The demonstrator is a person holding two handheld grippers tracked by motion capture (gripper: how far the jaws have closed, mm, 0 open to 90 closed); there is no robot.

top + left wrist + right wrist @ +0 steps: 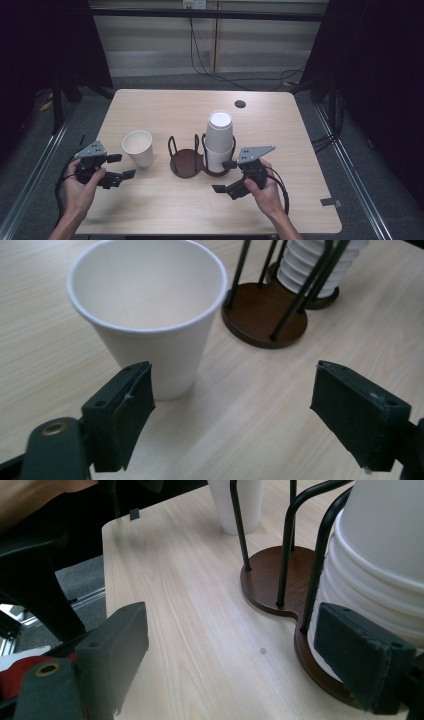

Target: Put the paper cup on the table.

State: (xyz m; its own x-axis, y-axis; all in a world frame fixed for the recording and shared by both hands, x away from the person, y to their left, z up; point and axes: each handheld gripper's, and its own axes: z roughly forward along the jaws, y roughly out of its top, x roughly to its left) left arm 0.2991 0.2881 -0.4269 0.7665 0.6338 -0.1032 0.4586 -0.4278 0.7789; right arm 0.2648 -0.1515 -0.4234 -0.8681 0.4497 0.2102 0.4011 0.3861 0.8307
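We record, nearest the table's front edge, the person's left hand and right hand, each with a two-jaw tool. The left gripper has its jaws spread wide with nothing between them; in the left gripper view bare tabletop shows in the gap. Just beyond it a single white paper cup stands upright, mouth up and empty, on the table. It stands ahead of the gripper's jaw tips and apart from them. The right gripper is likewise wide open and grips nothing. In the right gripper view one jaw sits close in front of the stack of cups; we cannot tell whether the pad touches it. Right of the lone cup stands the cup holder, a dark brown double base with black wire uprights. Its left bay is empty. Its right bay holds the stack, nested mouth down and rising well above the wires. Farther back we note a round cable hole in the tabletop, and cables on the floor beyond the table.
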